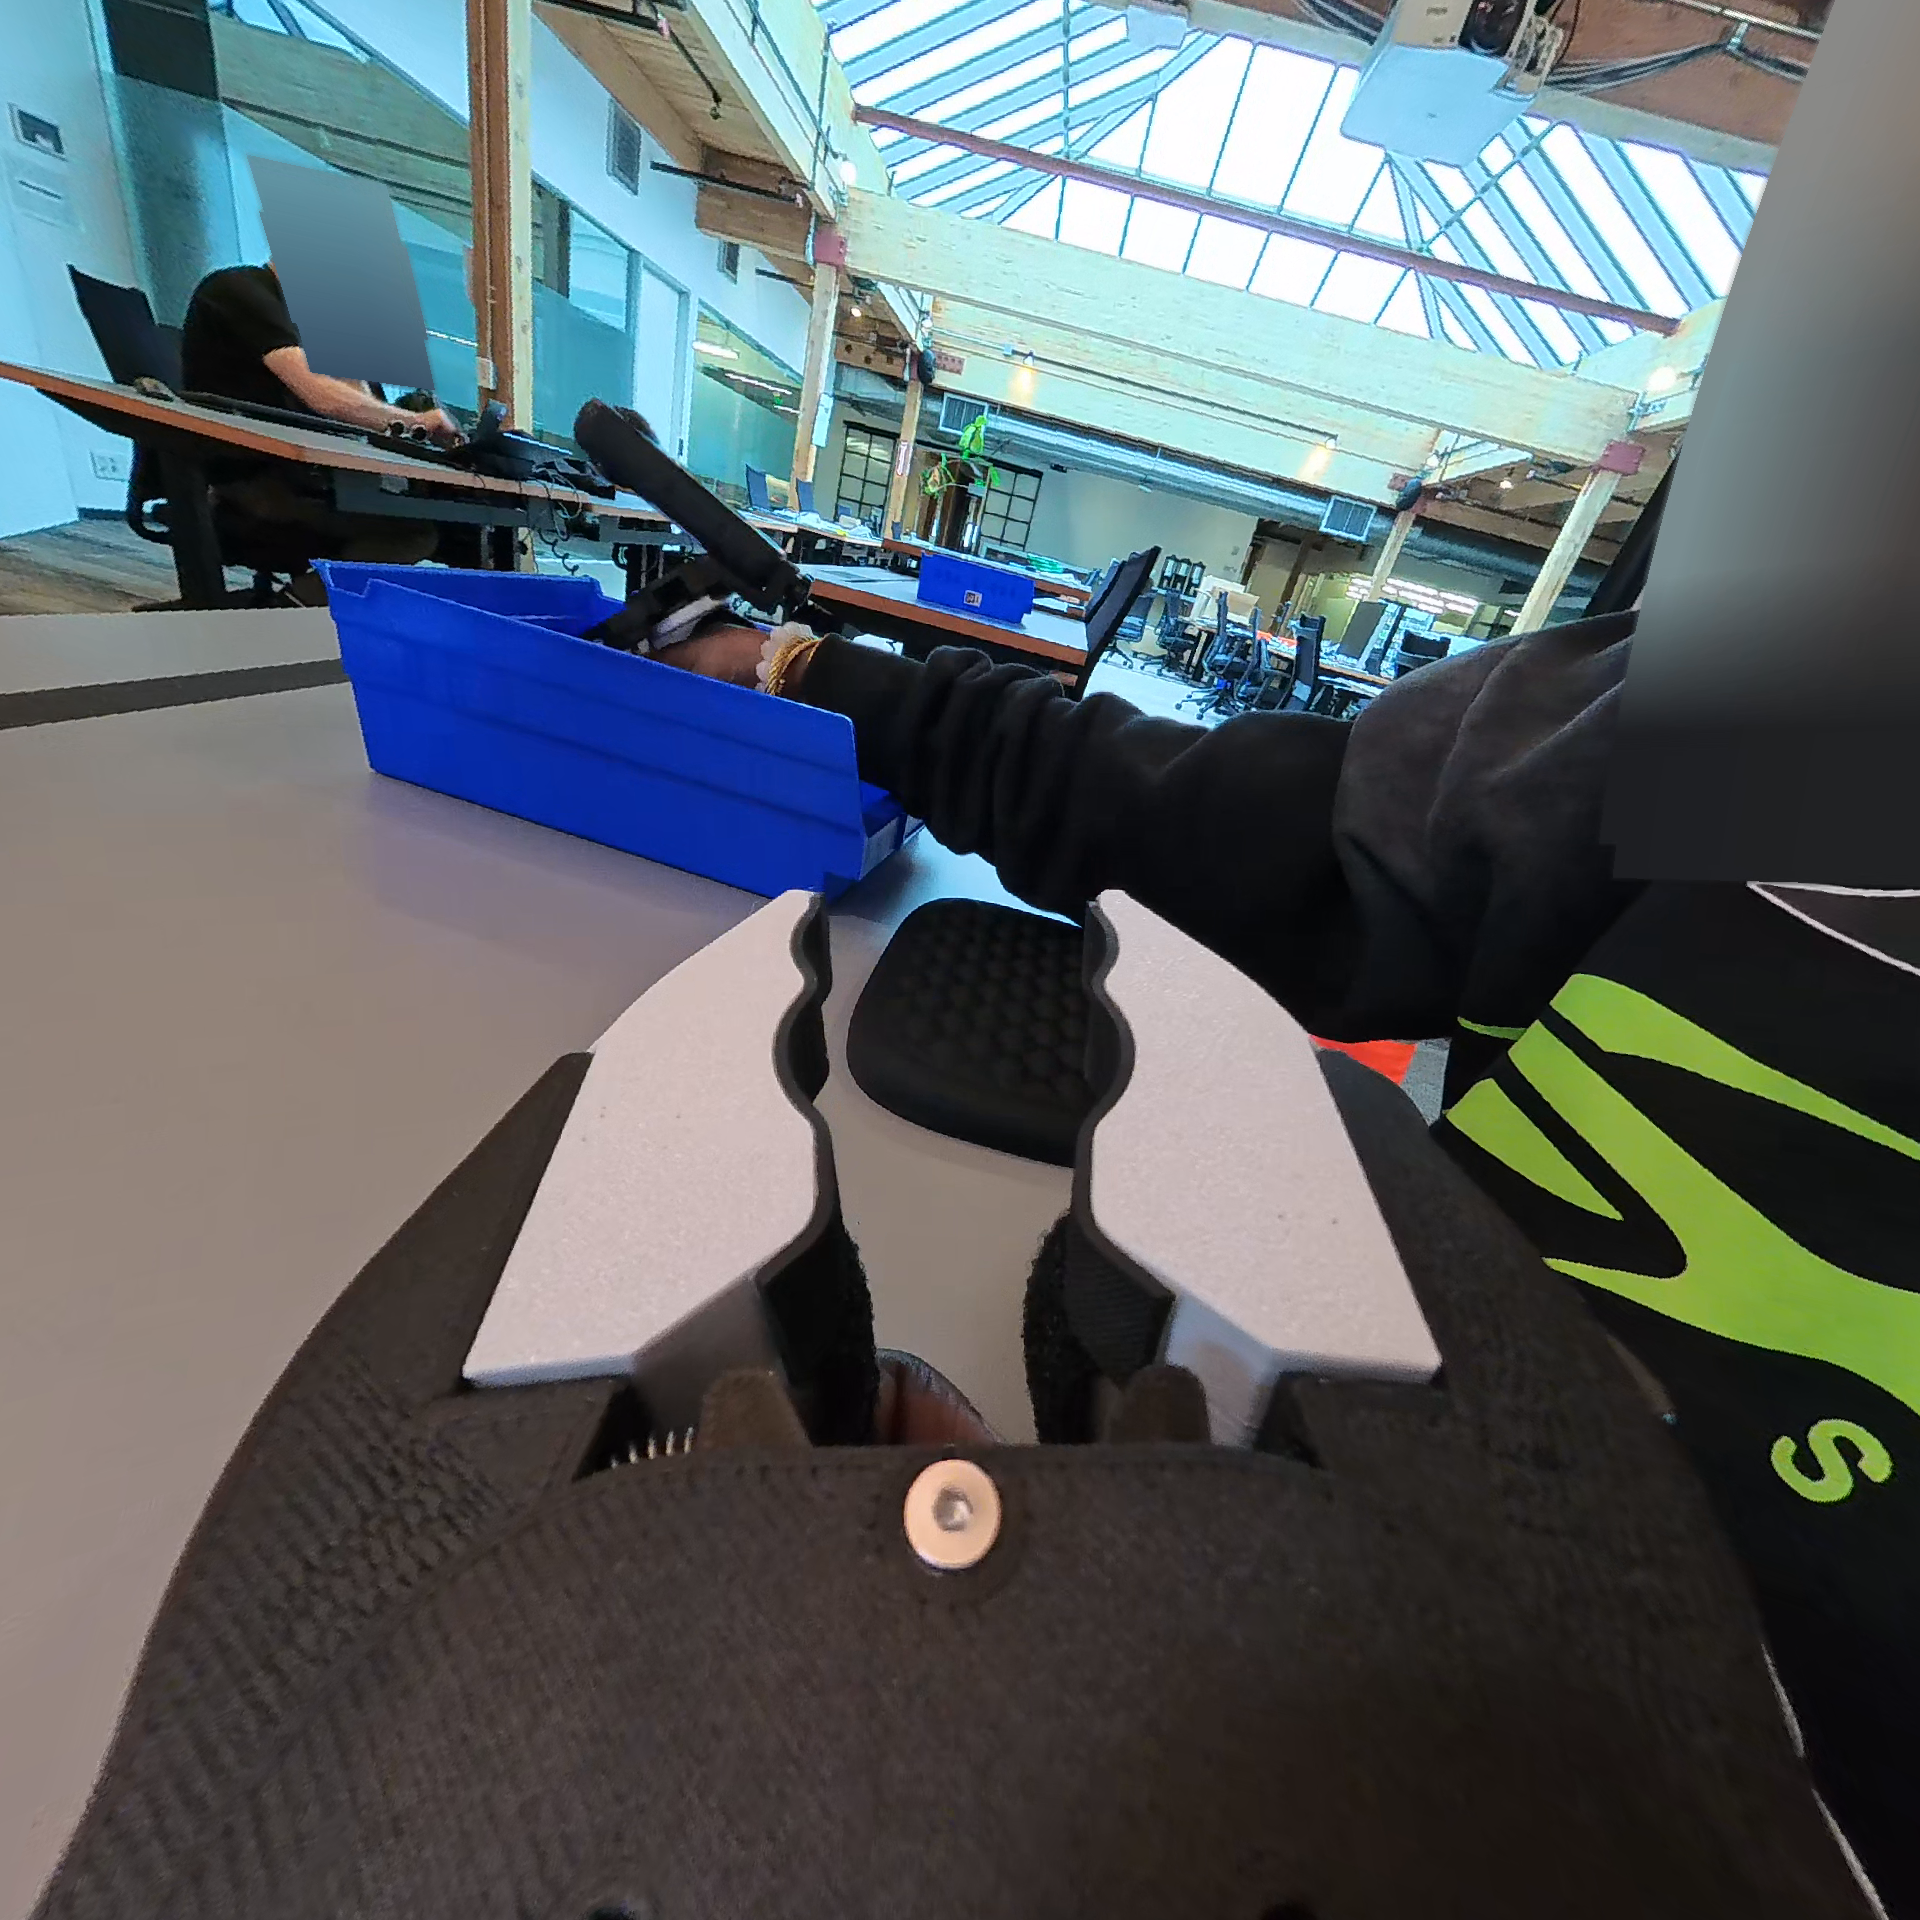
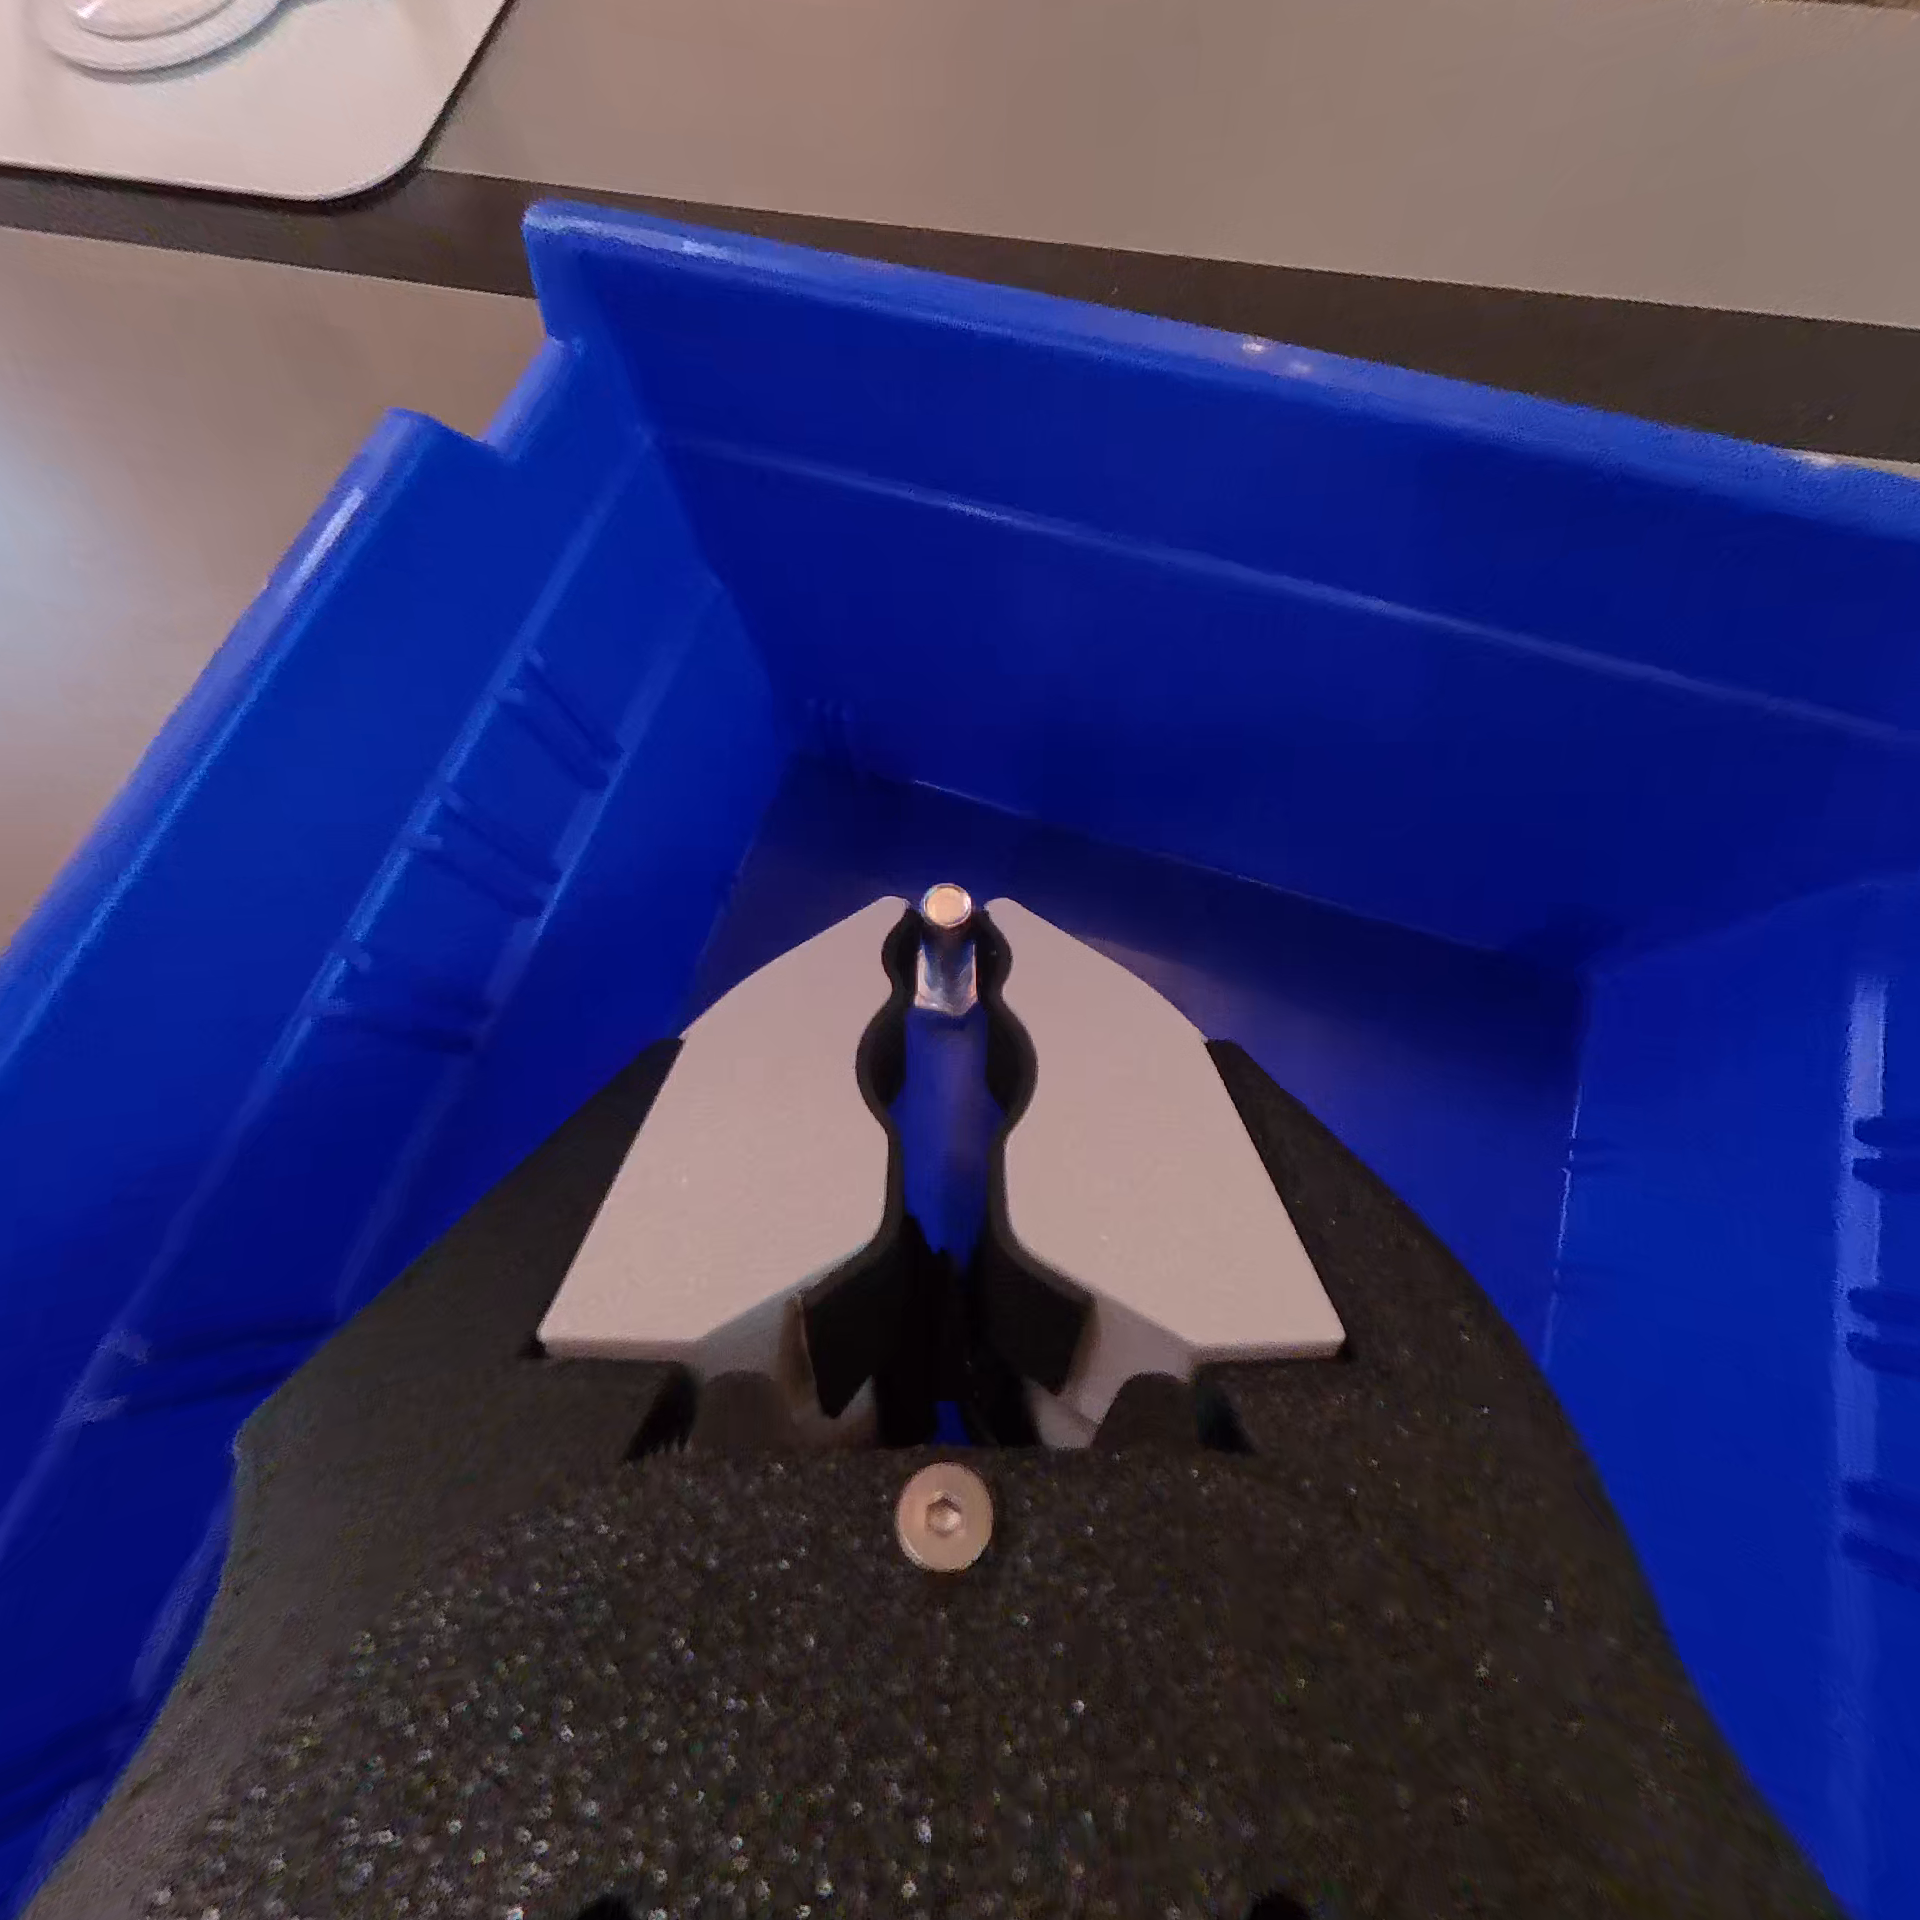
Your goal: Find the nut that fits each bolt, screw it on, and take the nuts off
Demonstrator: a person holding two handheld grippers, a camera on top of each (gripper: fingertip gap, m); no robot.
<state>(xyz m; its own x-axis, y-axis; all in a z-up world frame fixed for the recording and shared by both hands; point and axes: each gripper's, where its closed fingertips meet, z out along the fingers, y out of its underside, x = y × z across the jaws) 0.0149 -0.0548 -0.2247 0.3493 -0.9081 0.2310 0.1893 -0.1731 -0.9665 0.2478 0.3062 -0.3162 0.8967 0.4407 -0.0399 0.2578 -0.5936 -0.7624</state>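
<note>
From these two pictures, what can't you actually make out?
- Nuts: none visible in either view.
- Bolt: right wrist view shows only its tip and some shaft; the right gripper fingers cover the rest.
- Blue bin contents: left wrist view, hidden by its wall and a sleeve.

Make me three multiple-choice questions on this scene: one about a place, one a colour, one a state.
1. Where is the right gripper?
A. inside the plastic bin
B. over a keyboard
C. beside a cup

2. What colour is the bin?
A. red
B. blue
C. yellow

3. How is the left gripper?
A. shut on a nut
B. shut on a bolt
C. open, holding nothing

Key: 1 A, bin walls surround it; 2 B, both views show blue; 3 C, its grey fingers stand apart over the black textured pad, while the right pinches the small silver metal bolt.
</note>
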